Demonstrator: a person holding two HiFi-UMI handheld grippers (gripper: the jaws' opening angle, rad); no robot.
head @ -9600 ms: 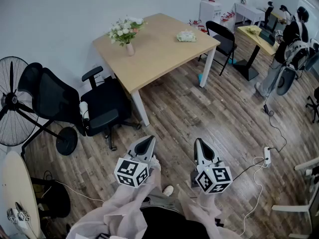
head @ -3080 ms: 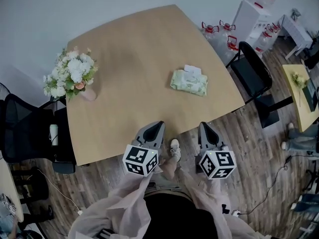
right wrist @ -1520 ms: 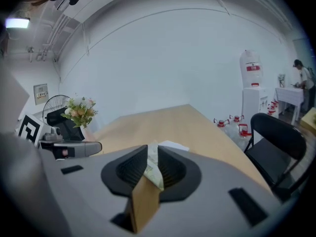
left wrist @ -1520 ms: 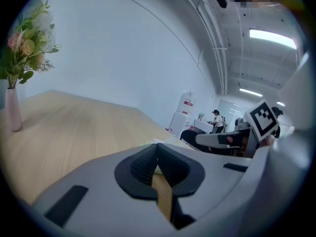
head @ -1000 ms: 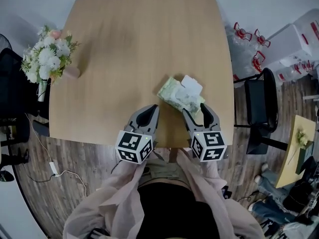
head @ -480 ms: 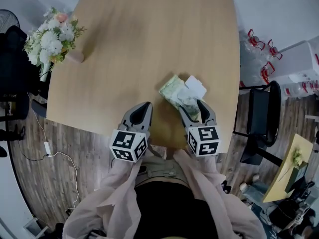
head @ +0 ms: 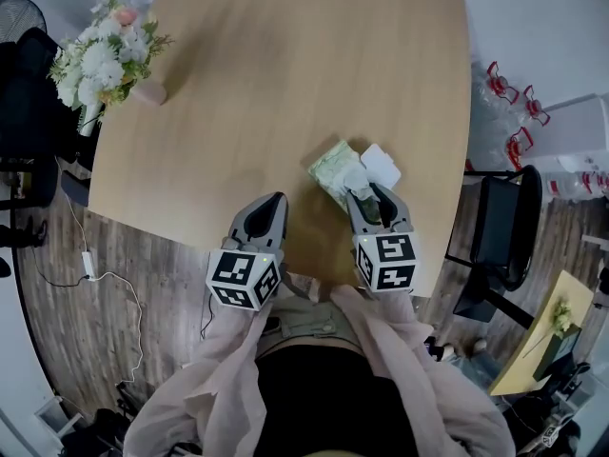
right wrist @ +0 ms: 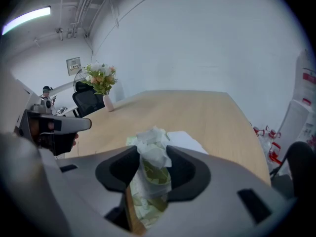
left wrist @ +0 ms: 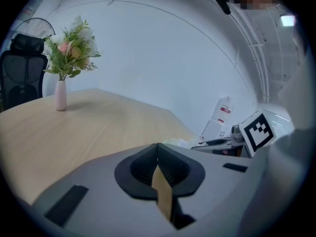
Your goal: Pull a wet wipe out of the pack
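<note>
Right gripper (head: 371,194) jaws have just been closing; wet wipe (right wrist: 150,144) is enclosed, seemingly unpinched. Left gripper (head: 276,199) is held shut, empty. Pull is judged imminent.

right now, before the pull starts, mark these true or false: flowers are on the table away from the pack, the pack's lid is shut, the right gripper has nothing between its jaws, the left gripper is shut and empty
1. The flowers stand on the table, well away from the pack. True.
2. The pack's lid is shut. False: its white flap lies open and a wipe sticks up out of it.
3. The right gripper has nothing between its jaws. False: the wipe stands between them, and they have just been closing.
4. The left gripper has its jaws together and holds nothing. True.
</note>
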